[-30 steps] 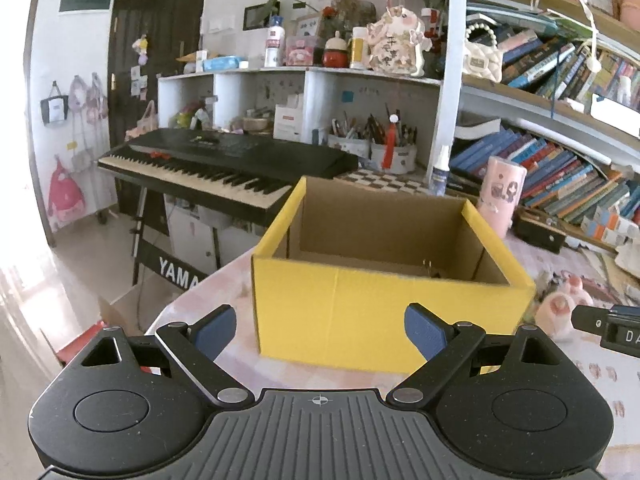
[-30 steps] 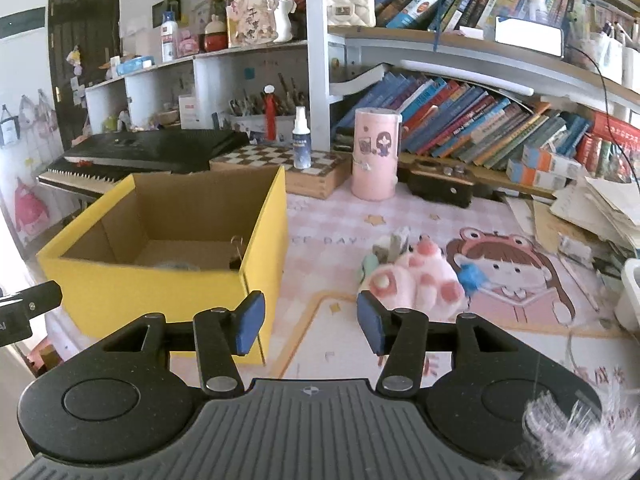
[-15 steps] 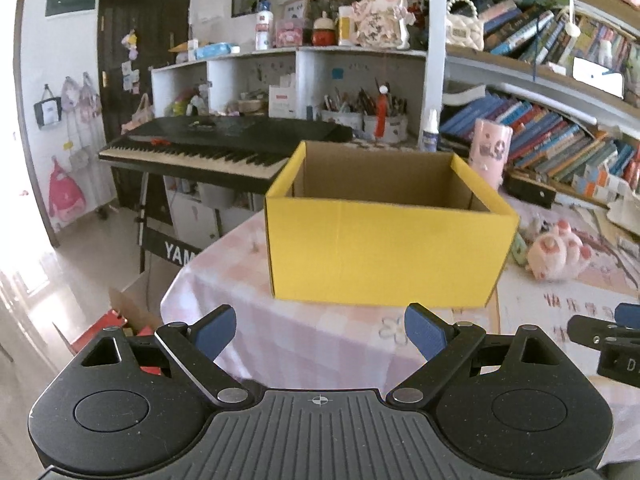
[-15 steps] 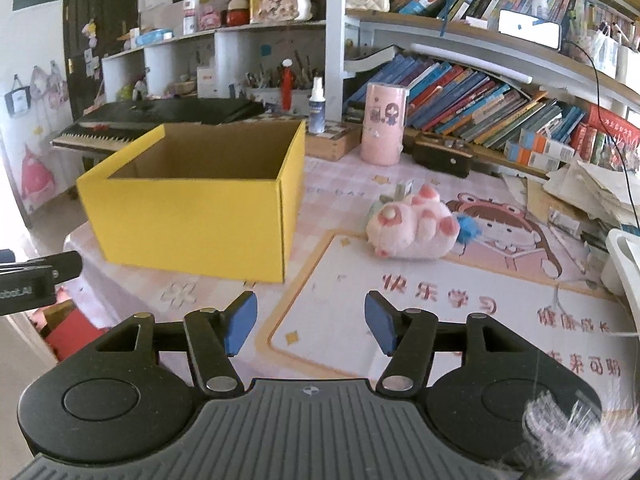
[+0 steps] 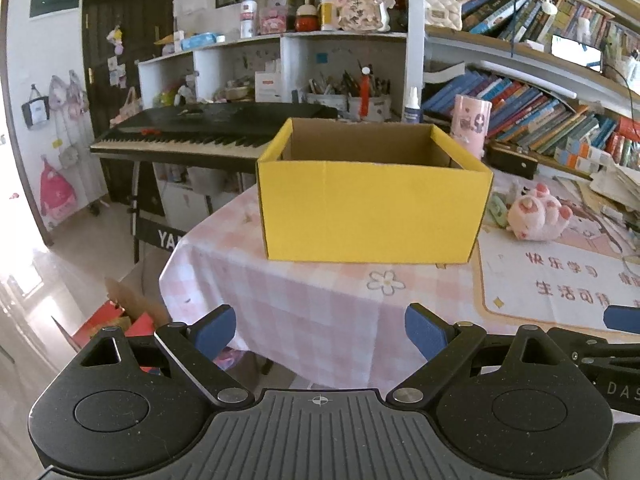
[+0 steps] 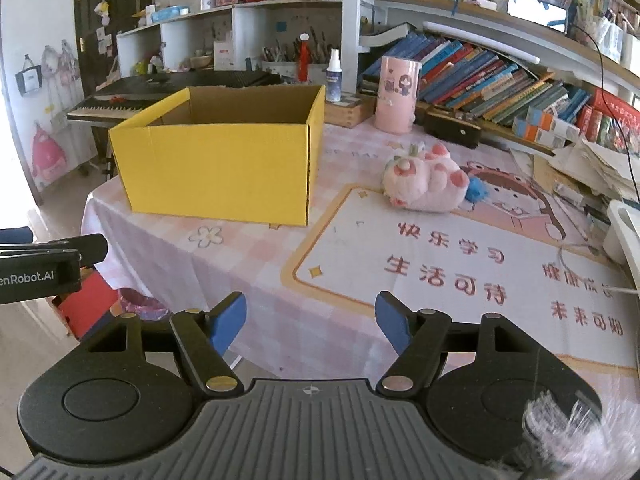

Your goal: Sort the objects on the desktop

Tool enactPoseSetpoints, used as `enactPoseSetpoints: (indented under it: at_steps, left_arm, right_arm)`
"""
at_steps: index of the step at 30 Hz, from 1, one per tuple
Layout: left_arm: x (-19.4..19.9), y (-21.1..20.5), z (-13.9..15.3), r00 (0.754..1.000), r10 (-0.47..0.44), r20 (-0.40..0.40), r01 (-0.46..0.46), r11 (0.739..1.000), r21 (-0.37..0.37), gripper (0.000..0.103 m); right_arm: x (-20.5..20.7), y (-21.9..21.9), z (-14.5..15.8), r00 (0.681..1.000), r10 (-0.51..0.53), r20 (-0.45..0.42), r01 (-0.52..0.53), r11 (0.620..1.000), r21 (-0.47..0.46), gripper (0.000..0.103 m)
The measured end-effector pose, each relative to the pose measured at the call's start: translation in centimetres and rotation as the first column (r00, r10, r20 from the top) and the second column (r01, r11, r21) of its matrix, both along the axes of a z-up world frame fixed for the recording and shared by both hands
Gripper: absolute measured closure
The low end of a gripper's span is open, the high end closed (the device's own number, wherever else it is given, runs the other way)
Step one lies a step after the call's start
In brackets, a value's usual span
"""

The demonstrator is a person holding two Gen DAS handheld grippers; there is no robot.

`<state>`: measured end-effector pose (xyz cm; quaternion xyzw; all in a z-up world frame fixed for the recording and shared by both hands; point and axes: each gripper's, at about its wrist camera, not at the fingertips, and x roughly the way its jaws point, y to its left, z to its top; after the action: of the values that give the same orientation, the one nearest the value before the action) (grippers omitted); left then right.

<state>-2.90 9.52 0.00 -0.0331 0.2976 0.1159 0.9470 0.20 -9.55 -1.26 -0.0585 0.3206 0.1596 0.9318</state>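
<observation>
An open yellow cardboard box [image 5: 372,212] stands on the pink checked tablecloth [image 5: 320,320]; it also shows in the right wrist view [image 6: 216,168]. Its inside is hidden from here. A pink plush toy [image 5: 538,216] lies to the right of the box, also in the right wrist view [image 6: 426,184]. My left gripper [image 5: 320,330] is open and empty, well back from the table's front edge. My right gripper [image 6: 310,322] is open and empty, above the table's front edge.
A printed desk mat [image 6: 460,264] covers the right of the table. A pink cylinder [image 6: 398,96], a spray bottle [image 6: 333,80] and a black case [image 6: 454,130] stand behind. Bookshelves [image 6: 500,80] at back, a keyboard [image 5: 200,136] left, paper piles [image 6: 592,176] right.
Both grippers have pulled back and down from the box, away from the table; the box and plush now look farther off. Both stay open and empty.
</observation>
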Motion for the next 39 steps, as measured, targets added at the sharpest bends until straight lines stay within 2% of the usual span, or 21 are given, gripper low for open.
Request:
enactPoseSetpoints:
  at_steps: [4,16,26,33,39]
  left_arm:
    - [-0.4,-0.1,-0.1,1.000,-0.013,-0.007,0.013,1.000,-0.005,0.010]
    - [-0.5,-0.9,-0.3,0.998,-0.070,-0.005,0.070,0.998,-0.001,0.010]
    - [1.1,-2.7,-0.5,0.992,-0.129,-0.009,0.129,0.992,-0.006,0.010]
    - [3.0,-5.3,-0.6,0.978,-0.210,-0.011,0.210,0.978,-0.004,0.010]
    - [4.8,-8.3,-0.8,0.954,-0.299,-0.023,0.300,0.954,0.014,0.010]
  right_arm:
    - [-0.7,-0.2,-0.1,1.000,-0.010,-0.009,0.010,1.000,-0.006,0.030]
    - [-1.3,-0.7,-0.3,0.999,-0.045,-0.018,0.044,0.999,-0.019,0.028]
    - [-0.6,-1.9,-0.6,0.997,-0.076,-0.021,0.075,0.997,-0.030,0.028]
    - [0.5,-4.4,-0.7,0.989,-0.145,-0.029,0.144,0.989,-0.034,0.028]
    - [1.5,-7.0,-0.9,0.977,-0.207,-0.038,0.206,0.978,-0.034,0.028]
